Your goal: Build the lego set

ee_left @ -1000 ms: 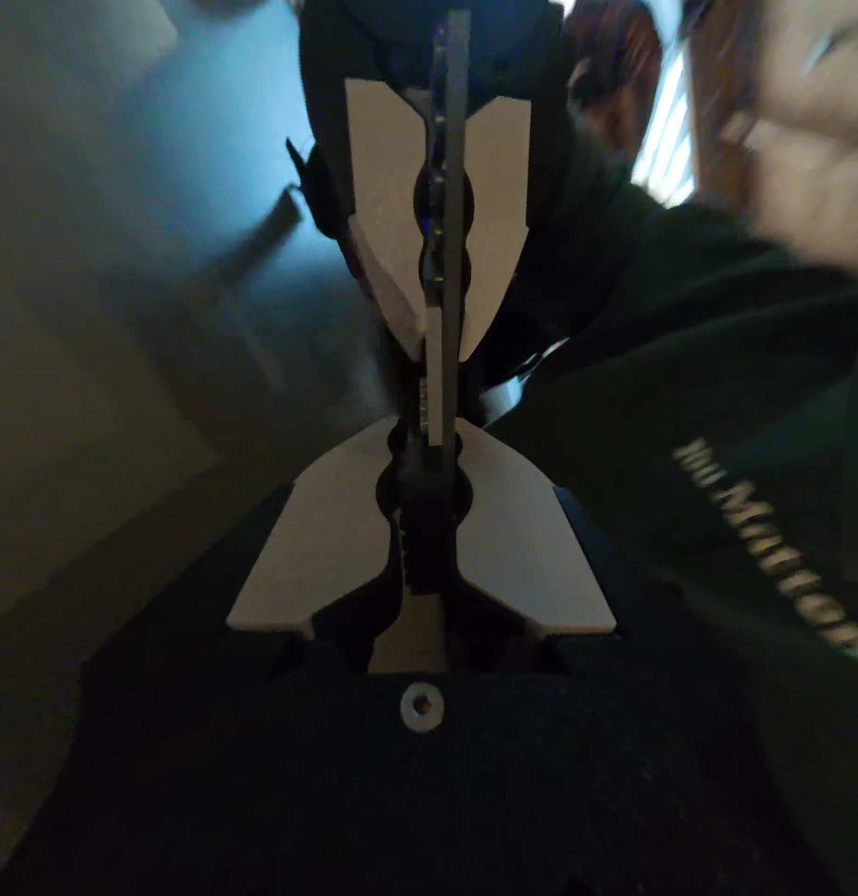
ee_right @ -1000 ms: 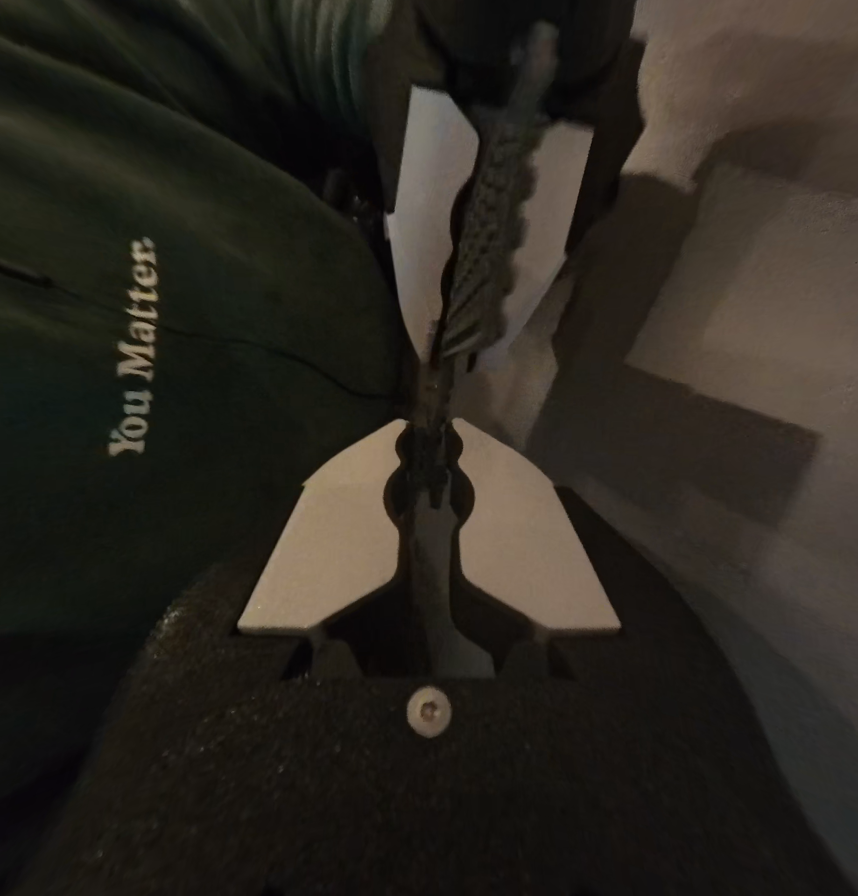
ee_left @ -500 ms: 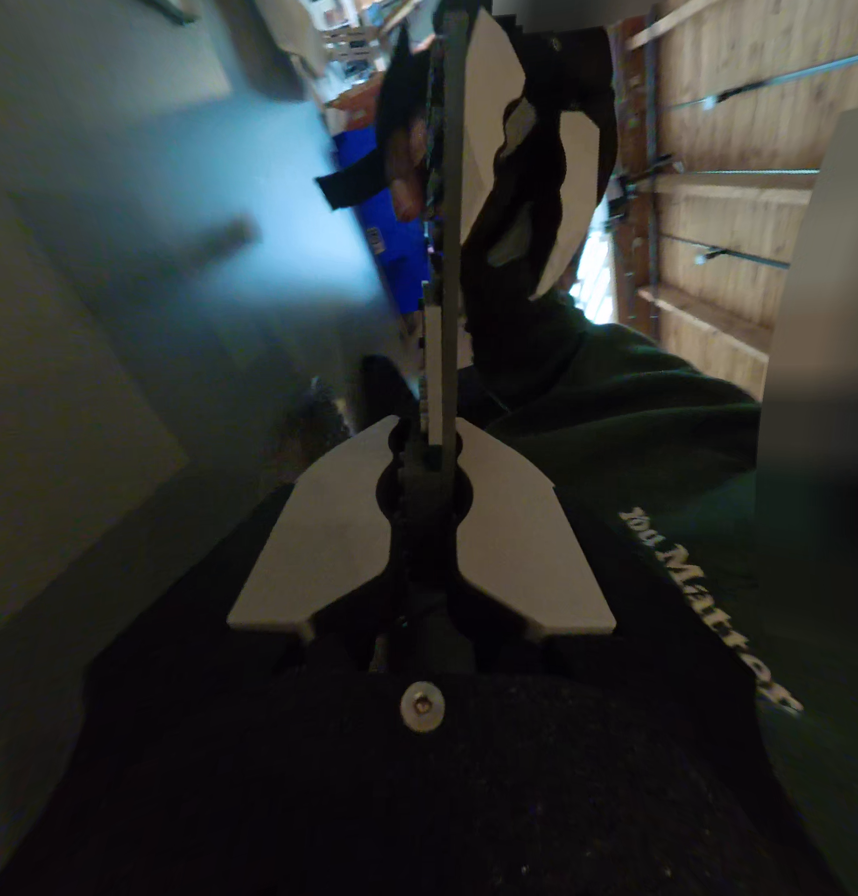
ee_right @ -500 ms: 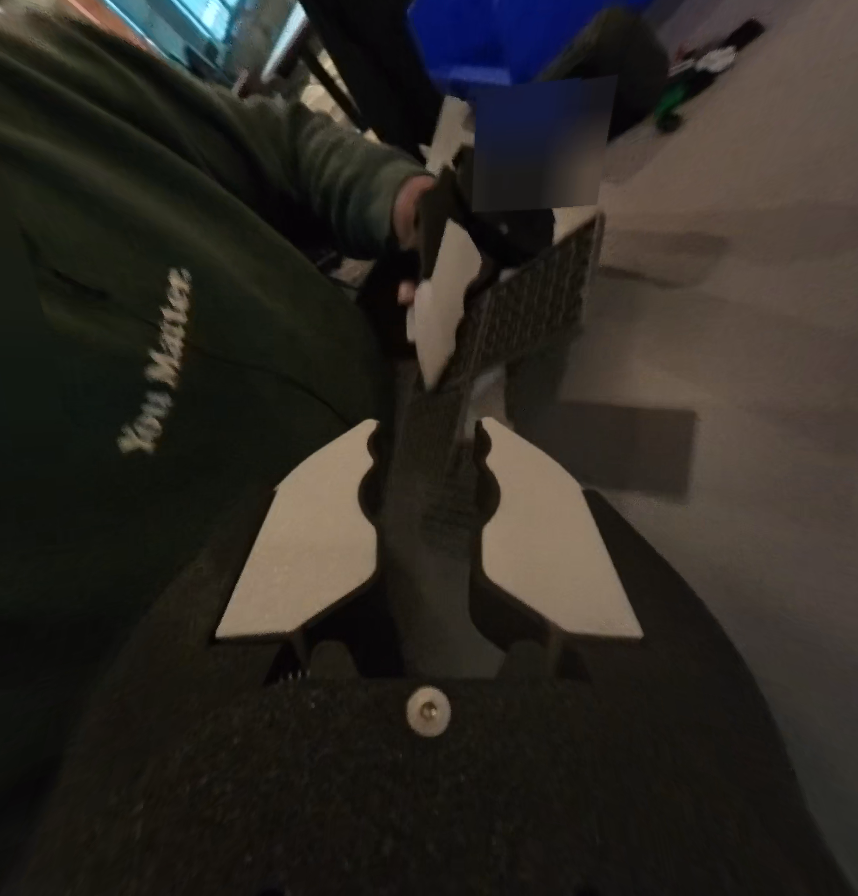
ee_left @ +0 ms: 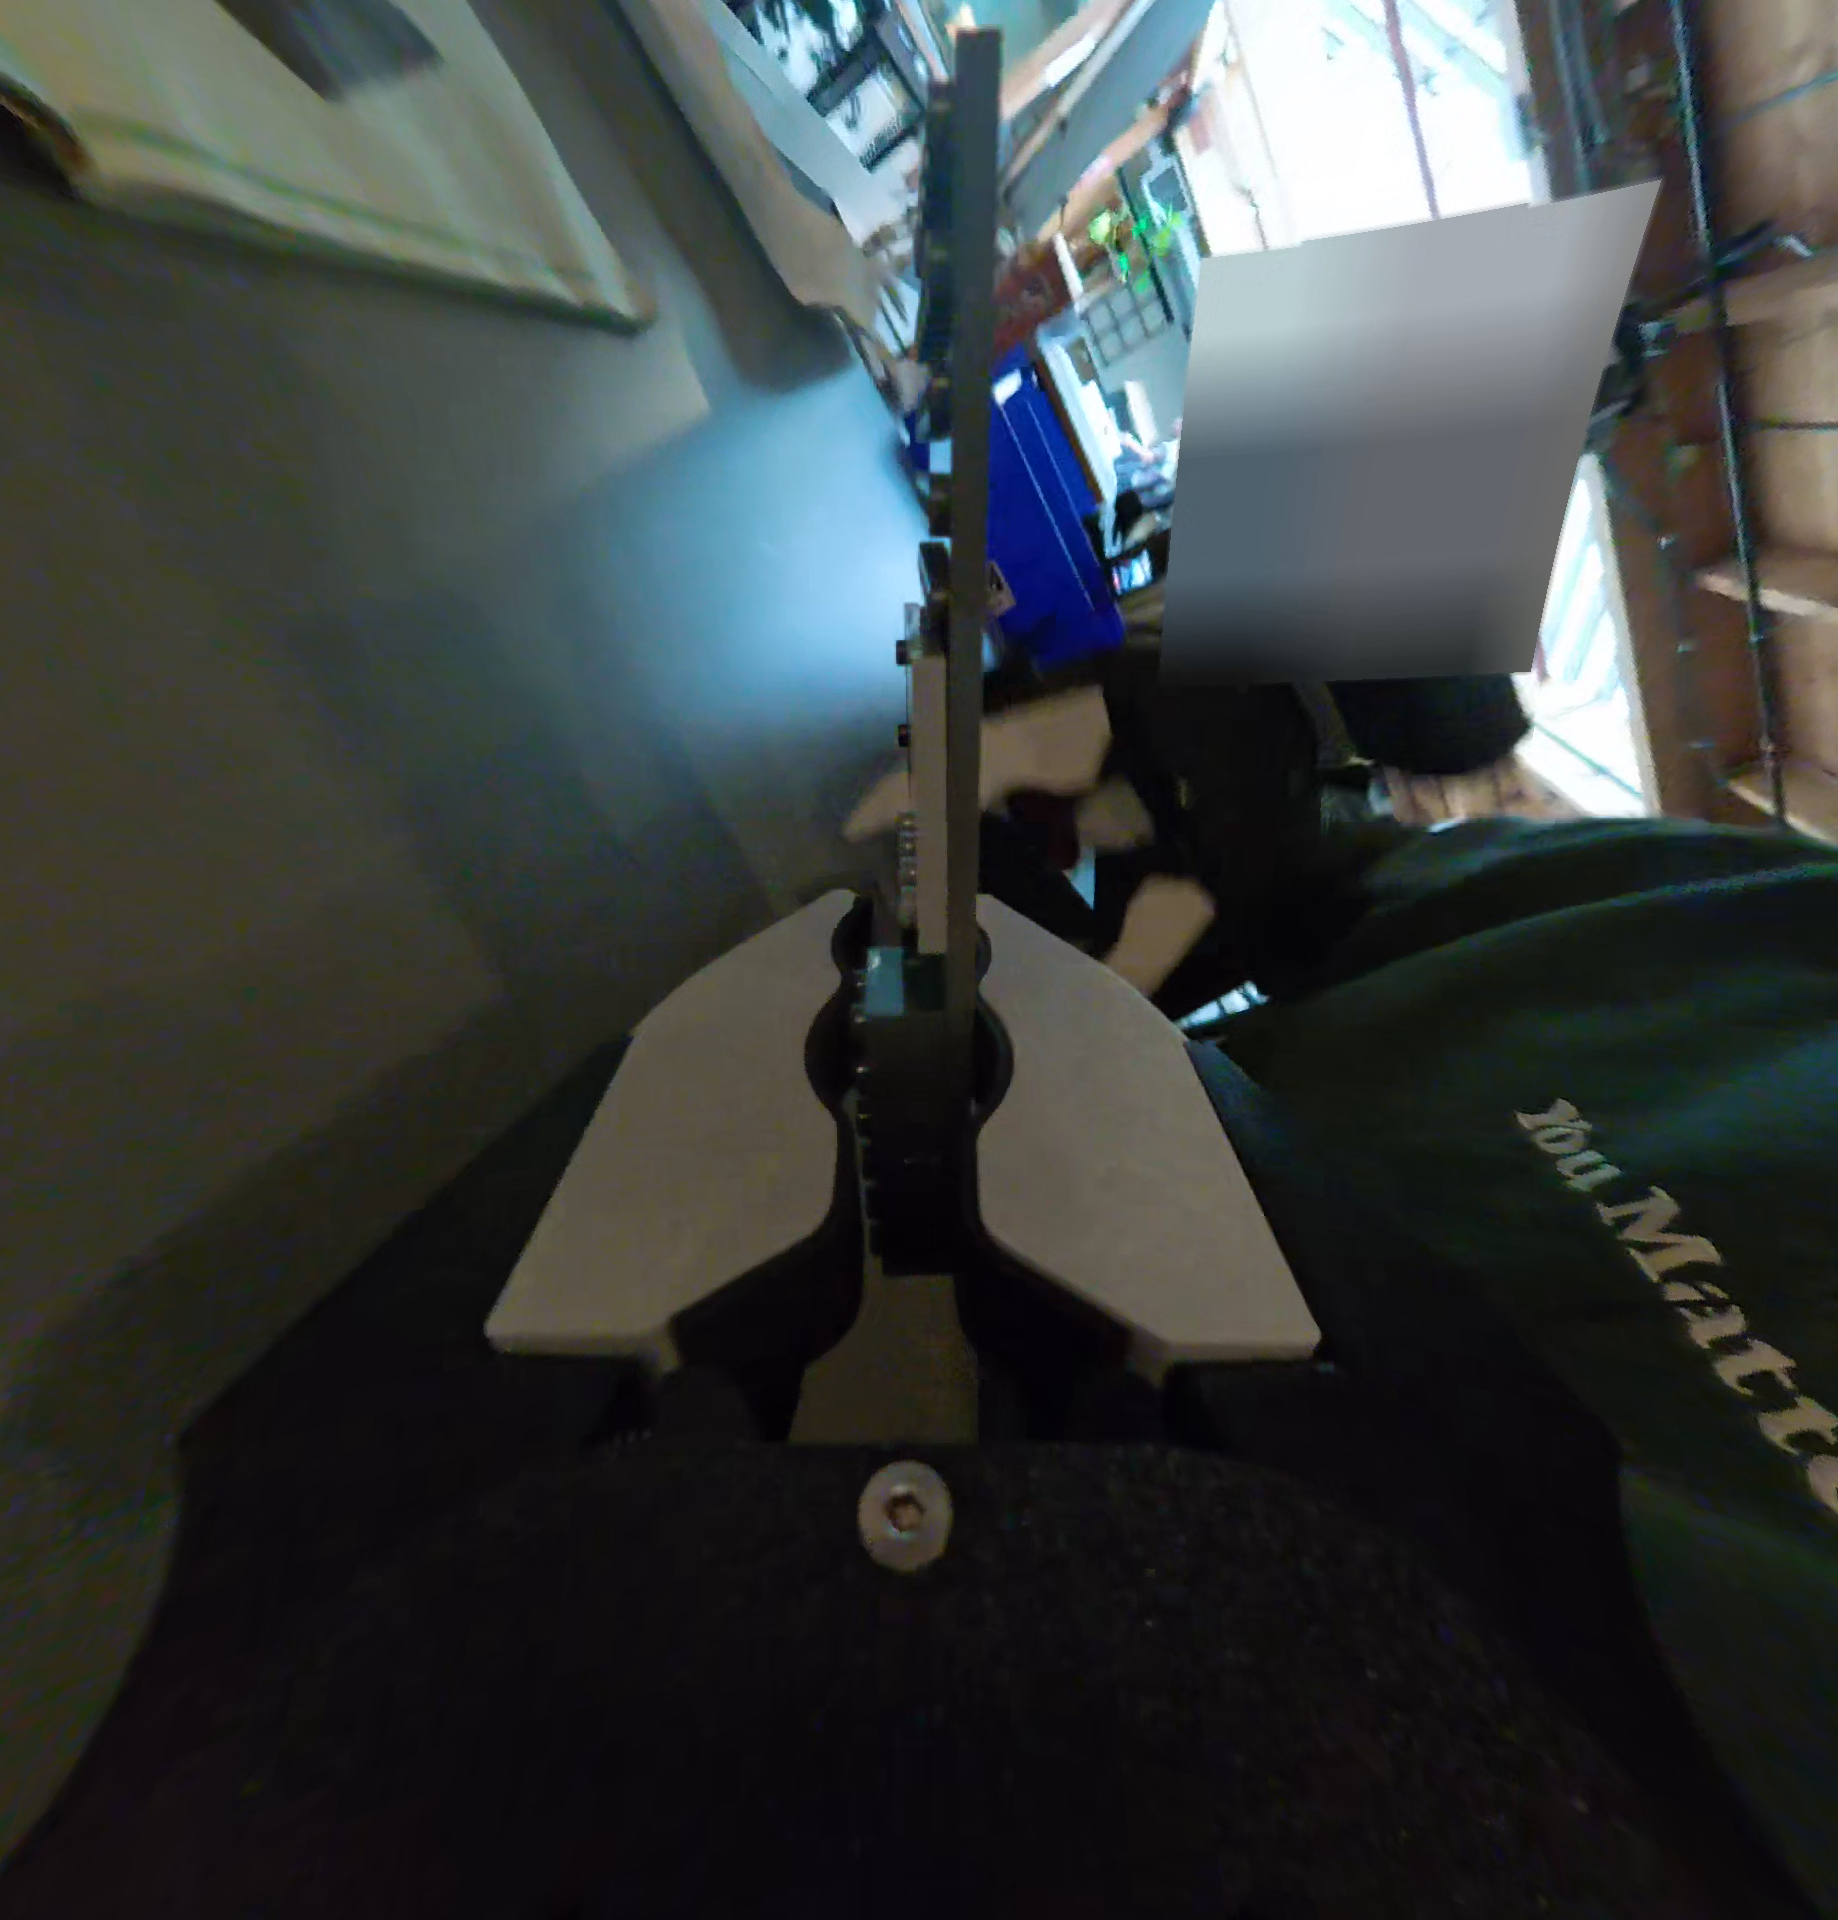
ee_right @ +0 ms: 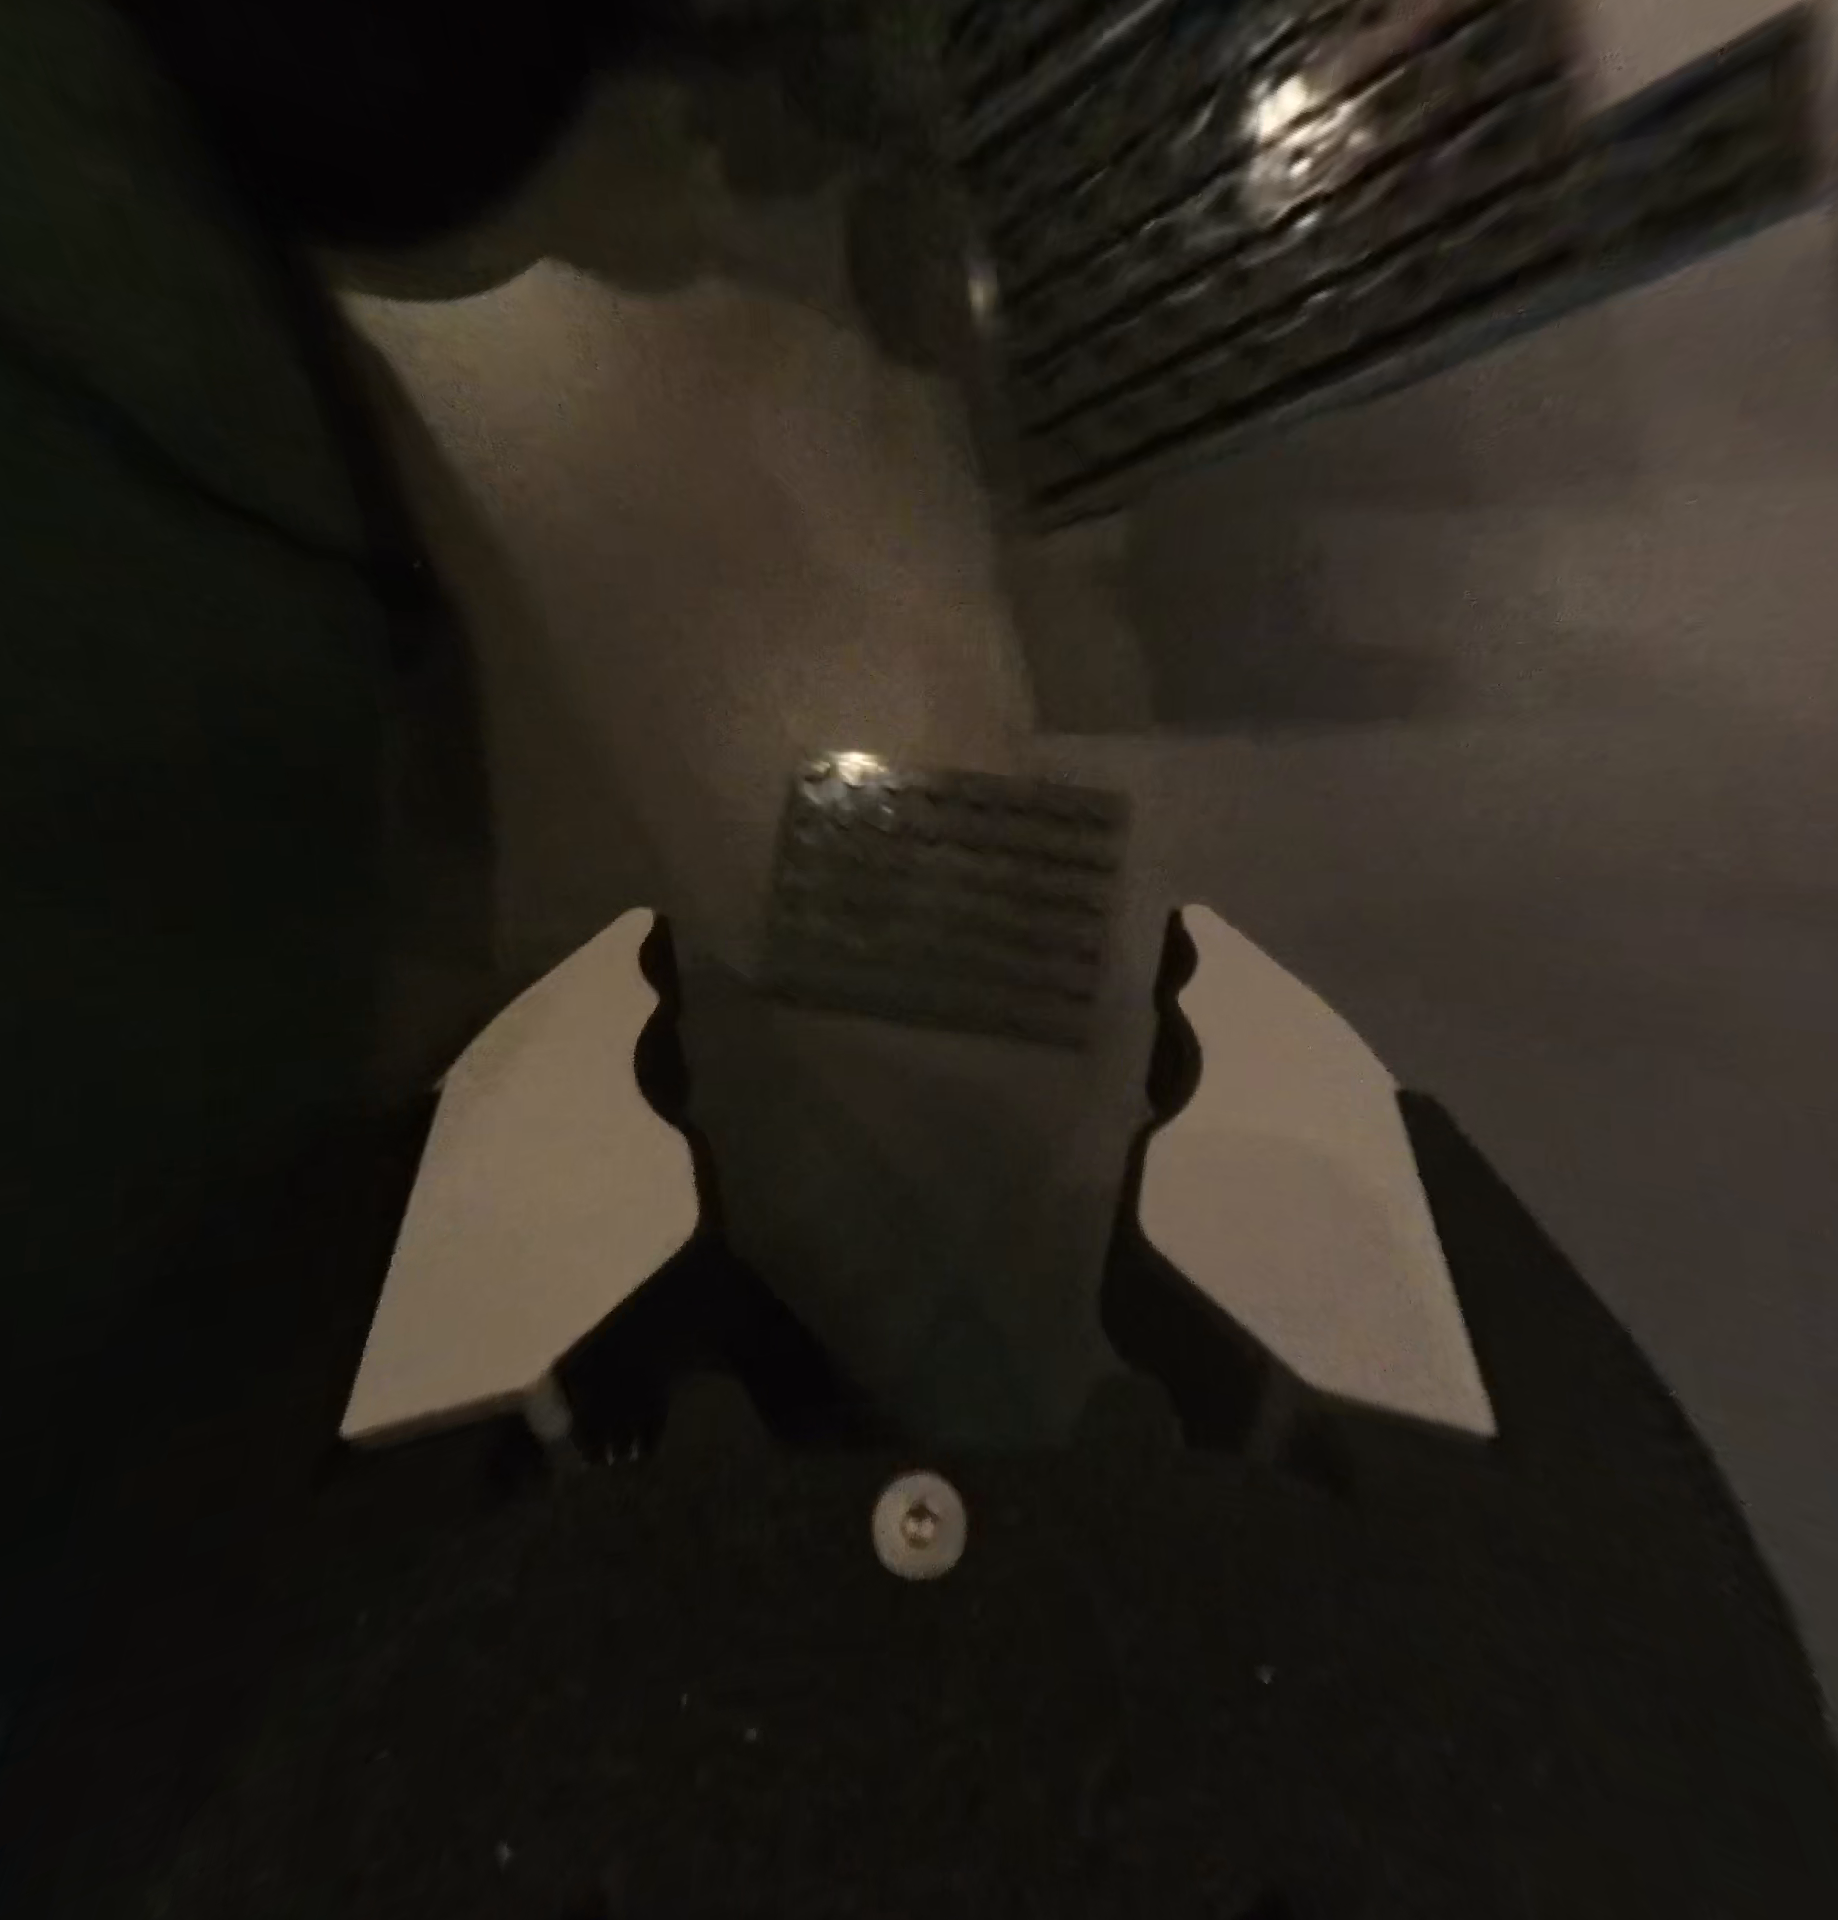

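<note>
My left gripper (ee_left: 915,920) is shut on the edge of a thin grey lego baseplate (ee_left: 965,436). I see the plate edge-on, standing straight up the view, with small bricks (ee_left: 910,831) on its left face. My right gripper (ee_right: 915,914) is open and holds nothing. A small grey studded plate (ee_right: 946,894) lies on the table between its fingertips, touching neither finger. A larger dark studded plate (ee_right: 1310,229), blurred, shows at the upper right of the dim right wrist view.
A person in a dark green sweatshirt (ee_left: 1517,1039) is close on the right, with a hand (ee_left: 1050,748) behind the baseplate. An open booklet (ee_left: 302,145) lies at the upper left on the grey table (ee_left: 323,675). A blue bin (ee_left: 1040,520) stands far back. About 11 centimeters separates my left fingertips from my right.
My right gripper has let go of the baseplate, opened wide and swung down over the table. My left gripper still holds the baseplate and has turned toward the room.
</note>
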The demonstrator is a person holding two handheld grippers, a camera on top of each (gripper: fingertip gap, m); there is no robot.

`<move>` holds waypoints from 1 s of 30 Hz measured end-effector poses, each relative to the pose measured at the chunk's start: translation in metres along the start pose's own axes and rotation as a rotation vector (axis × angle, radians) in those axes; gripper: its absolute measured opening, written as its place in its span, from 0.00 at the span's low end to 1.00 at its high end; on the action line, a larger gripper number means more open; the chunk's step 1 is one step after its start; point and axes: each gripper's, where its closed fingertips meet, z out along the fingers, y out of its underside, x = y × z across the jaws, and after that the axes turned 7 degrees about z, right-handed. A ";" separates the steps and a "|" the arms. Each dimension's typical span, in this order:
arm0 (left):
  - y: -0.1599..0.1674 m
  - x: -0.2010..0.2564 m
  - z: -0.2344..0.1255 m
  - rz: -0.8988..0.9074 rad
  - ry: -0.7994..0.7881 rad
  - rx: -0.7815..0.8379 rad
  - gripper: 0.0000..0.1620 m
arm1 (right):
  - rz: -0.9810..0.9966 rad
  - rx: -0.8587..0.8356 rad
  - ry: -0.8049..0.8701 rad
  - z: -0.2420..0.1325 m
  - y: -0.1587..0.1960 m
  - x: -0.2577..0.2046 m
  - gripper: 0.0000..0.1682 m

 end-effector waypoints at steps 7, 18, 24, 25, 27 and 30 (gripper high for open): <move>-0.007 0.004 -0.011 0.047 -0.005 0.031 0.09 | 0.079 0.036 0.102 0.002 0.004 0.002 0.38; -0.001 0.015 -0.024 0.089 0.007 0.068 0.09 | 0.384 0.085 -0.427 -0.037 -0.032 -0.001 0.38; -0.003 0.019 -0.029 0.116 0.003 0.079 0.09 | 0.713 0.151 -1.092 -0.060 -0.071 -0.021 0.38; -0.004 0.019 -0.031 0.117 0.007 0.086 0.09 | 0.725 0.143 -1.145 -0.060 -0.072 -0.021 0.38; -0.006 0.019 -0.034 0.117 0.005 0.098 0.09 | 0.757 0.115 -1.199 -0.054 -0.072 -0.018 0.38; -0.007 0.018 -0.037 0.118 0.007 0.101 0.09 | 0.788 0.068 -1.223 -0.047 -0.068 -0.009 0.38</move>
